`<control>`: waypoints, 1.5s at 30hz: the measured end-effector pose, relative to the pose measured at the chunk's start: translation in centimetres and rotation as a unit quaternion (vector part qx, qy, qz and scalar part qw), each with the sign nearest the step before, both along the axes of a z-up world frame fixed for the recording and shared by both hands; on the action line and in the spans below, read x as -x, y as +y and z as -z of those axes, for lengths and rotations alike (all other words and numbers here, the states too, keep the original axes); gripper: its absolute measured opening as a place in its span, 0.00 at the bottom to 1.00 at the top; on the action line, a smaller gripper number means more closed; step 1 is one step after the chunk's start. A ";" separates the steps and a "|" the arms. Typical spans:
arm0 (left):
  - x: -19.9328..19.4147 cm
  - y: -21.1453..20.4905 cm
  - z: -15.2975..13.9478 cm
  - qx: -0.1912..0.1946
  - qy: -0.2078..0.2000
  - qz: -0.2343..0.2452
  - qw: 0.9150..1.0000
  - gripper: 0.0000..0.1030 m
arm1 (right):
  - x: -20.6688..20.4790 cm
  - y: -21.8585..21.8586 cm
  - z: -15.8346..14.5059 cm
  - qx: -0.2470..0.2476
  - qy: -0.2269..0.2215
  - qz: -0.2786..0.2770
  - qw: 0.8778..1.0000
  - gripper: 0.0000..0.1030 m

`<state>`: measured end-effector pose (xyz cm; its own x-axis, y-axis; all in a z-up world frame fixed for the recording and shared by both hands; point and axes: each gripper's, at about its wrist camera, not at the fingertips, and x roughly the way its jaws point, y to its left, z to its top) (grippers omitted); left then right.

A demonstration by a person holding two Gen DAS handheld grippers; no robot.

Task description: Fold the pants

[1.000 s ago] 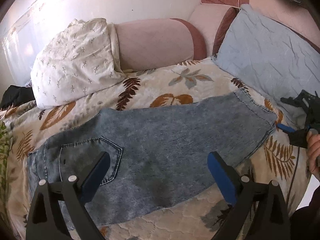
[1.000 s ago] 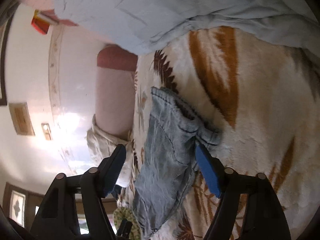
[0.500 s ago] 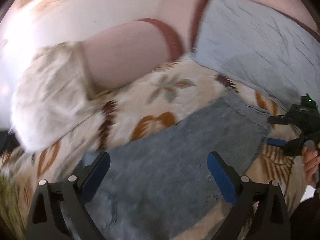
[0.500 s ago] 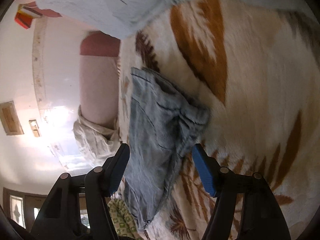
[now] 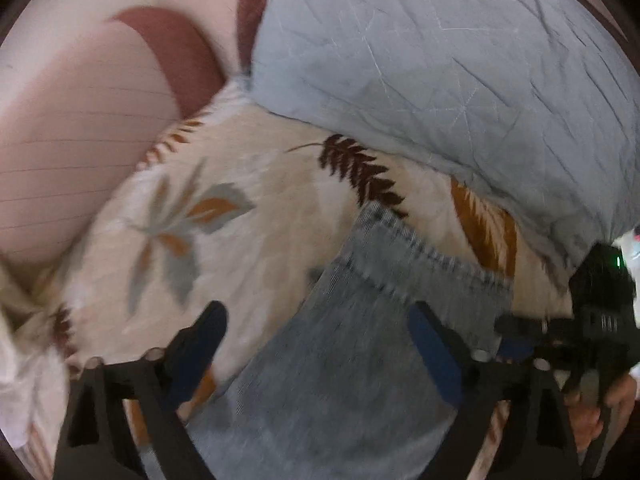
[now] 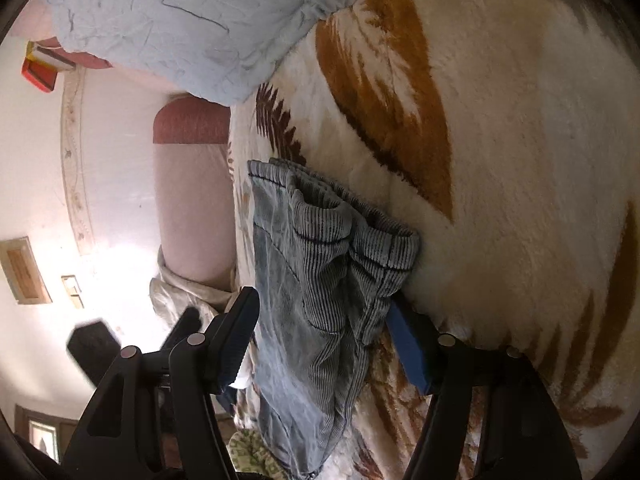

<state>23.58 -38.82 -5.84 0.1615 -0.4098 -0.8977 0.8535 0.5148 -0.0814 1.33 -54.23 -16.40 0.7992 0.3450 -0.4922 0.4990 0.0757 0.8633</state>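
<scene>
The light blue denim pants (image 5: 360, 344) lie flat on the leaf-print bedspread (image 5: 240, 208), their hem end toward the upper right. My left gripper (image 5: 320, 344) is open and hovers just above the hem end of the leg. In the right wrist view the bunched hem (image 6: 332, 248) lies between the fingers of my right gripper (image 6: 324, 344), which is open around the hem's near corner. The right gripper also shows in the left wrist view (image 5: 568, 340), at the hem's right corner.
A pale blue quilt (image 5: 460, 64) lies close behind the hem. A pink bolster (image 5: 92, 112) with a maroon end runs along the back left. A white patterned pillow (image 6: 180, 292) lies beyond it. The wall (image 6: 100, 160) is behind the bed.
My left gripper has swept right along the pants from the waist and pocket end to the hem end. My right gripper has closed in on the hem corner, which now lies between its fingers.
</scene>
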 end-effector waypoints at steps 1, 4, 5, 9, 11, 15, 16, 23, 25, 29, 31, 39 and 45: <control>-0.4 -0.8 0.7 0.003 0.015 0.006 1.000 0.84 | 0.1 -0.1 0.0 -0.002 0.000 0.003 1.000 0.60; -1.0 -2.7 2.0 0.009 0.040 0.032 0.999 0.83 | 0.2 -0.3 0.2 -0.014 -0.002 0.008 1.000 0.58; -1.1 -3.3 2.4 0.009 0.046 0.037 0.998 0.83 | 0.2 -0.4 0.2 -0.015 -0.002 0.006 1.000 0.58; -2.2 -5.1 4.3 -0.002 0.081 0.051 0.995 0.72 | 0.3 -0.4 0.1 -0.010 -0.005 0.002 1.000 0.58; -2.5 -5.3 5.0 0.000 0.104 0.058 0.993 0.70 | 0.2 -0.3 -0.1 -0.005 -0.004 0.000 1.000 0.58; -2.0 -6.1 6.1 -0.001 0.132 0.082 0.988 0.67 | -0.1 -0.1 -0.4 0.004 -0.001 -0.002 1.000 0.58; -1.6 -6.3 6.2 -0.001 0.131 0.091 0.987 0.67 | -0.1 0.1 -0.6 0.006 -0.001 0.000 1.000 0.58; -1.7 -6.3 6.4 0.007 0.134 0.074 0.988 0.42 | -0.4 0.6 -1.0 0.017 -0.002 0.004 1.000 0.58; -1.5 -6.0 6.3 0.011 0.129 0.074 0.989 0.35 | -0.5 0.7 -1.1 0.024 -0.003 0.003 1.000 0.55; -0.9 -6.0 6.0 0.008 0.110 0.083 0.990 0.26 | -1.1 1.0 -0.9 0.048 0.012 -0.007 0.999 0.25; -0.3 -6.1 5.8 0.007 0.097 0.085 0.992 0.23 | -1.2 1.0 -0.7 0.047 0.014 -0.004 0.999 0.23; 0.2 -4.7 4.2 0.037 0.091 0.063 0.993 0.18 | -1.6 1.3 -1.5 0.081 0.009 -0.018 0.997 0.18; -0.9 -1.9 1.2 0.085 0.087 0.042 0.992 0.17 | -2.0 2.1 -3.5 0.119 -0.019 -0.029 0.992 0.17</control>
<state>24.52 -40.68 -7.06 -0.0309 -0.5631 -0.8258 0.8586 0.4080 -0.3103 3.35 -52.11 -12.85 0.8008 0.2690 -0.5352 0.4549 0.3082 0.8355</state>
